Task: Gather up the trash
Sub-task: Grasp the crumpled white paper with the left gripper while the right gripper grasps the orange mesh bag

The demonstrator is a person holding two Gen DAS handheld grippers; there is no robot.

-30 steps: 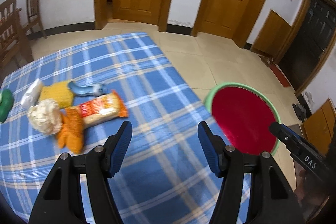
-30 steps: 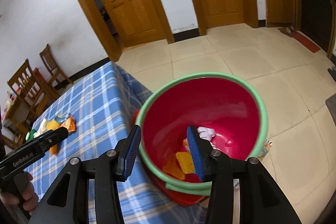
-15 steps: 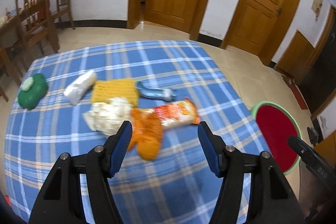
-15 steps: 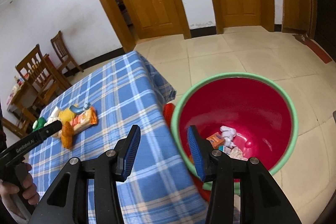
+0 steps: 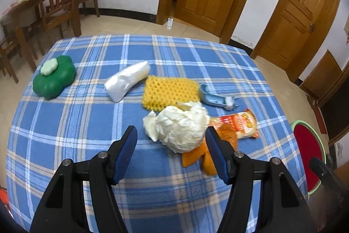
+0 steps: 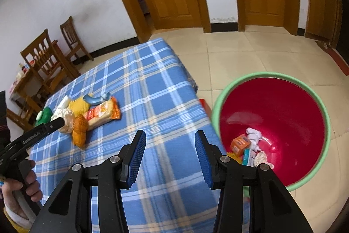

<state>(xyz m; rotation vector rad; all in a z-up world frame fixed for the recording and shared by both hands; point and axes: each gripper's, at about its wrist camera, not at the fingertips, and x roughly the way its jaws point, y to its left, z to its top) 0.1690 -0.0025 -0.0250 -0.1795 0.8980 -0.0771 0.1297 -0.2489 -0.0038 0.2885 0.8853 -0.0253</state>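
Left wrist view has been swung from the red bucket (image 5: pixel 307 152) to the trash pile on the blue plaid table (image 5: pixel 87 123), so another pickup is judged near. Both the left gripper (image 5: pixel 171 141) and right gripper (image 6: pixel 170 145) are held partly open and empty. Seven items are counted: one crumpled paper ball (image 5: pixel 178 128), yellow sponge (image 5: pixel 170 91), snack wrapper (image 5: pixel 237 123), orange cloth (image 5: pixel 205 156), white packet (image 5: pixel 128 80), blue tool (image 5: pixel 216 98), green flower-shaped box (image 5: pixel 54 78).
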